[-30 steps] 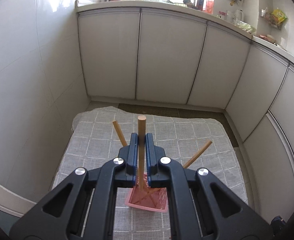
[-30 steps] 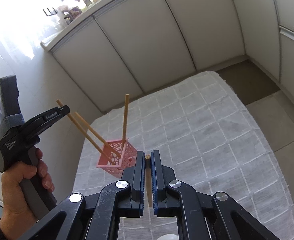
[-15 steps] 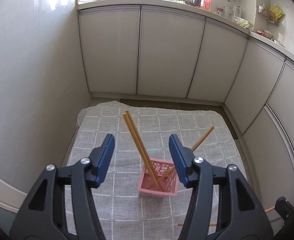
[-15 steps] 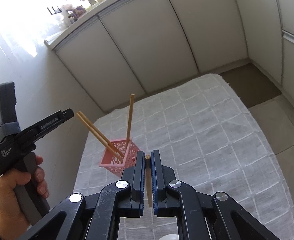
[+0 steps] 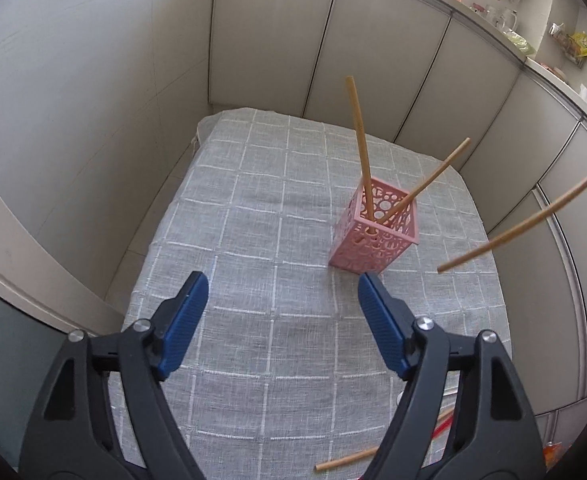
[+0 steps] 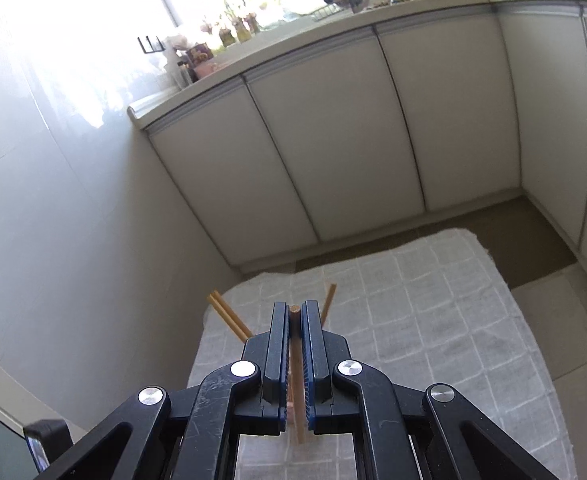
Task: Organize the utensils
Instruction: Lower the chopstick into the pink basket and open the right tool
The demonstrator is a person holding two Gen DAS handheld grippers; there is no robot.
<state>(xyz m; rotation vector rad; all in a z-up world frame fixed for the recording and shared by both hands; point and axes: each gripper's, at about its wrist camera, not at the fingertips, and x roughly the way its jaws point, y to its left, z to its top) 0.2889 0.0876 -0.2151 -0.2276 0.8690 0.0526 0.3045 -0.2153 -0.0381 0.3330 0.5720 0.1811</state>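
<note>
the left tool (image 5: pixel 281 320) is spread wide and carries nothing, its blue pads hanging over the grey checked cloth (image 5: pixel 253 220) in the lower half of the left wrist view. a second ago those pads were pinched on a chopstick right above the pink holder (image 5: pixel 375 236); half a second ago they had already sprung apart with the stick left in the holder. now the tool has backed off and swung to the left, so the holder sits right of centre and well apart from it. chopsticks stand in the holder: one near upright (image 5: pixel 359 140), one leaning to the upper right (image 5: pixel 425 188). the right wrist view shows a pair of tips left of its tool, so there may be three in all.

that drop counts as done, and the turn seems to pass to the other side. the right tool (image 6: pixel 295 312) is pressed together on a chopstick (image 6: pixel 296 408), as it was a second ago, but its view has changed: the holder stood in plain sight left of the jaws then, and now it is hidden behind them, with only stick tips showing on either side. in the left wrist view that held chopstick (image 5: pixel 533 216) comes in from the right edge, tip down, near the holder but not yet over it.

another chopstick (image 5: pixel 345 460) lies on the cloth at the bottom of the frame, still to be gathered. a red thing beside it is too hidden to name.
</note>
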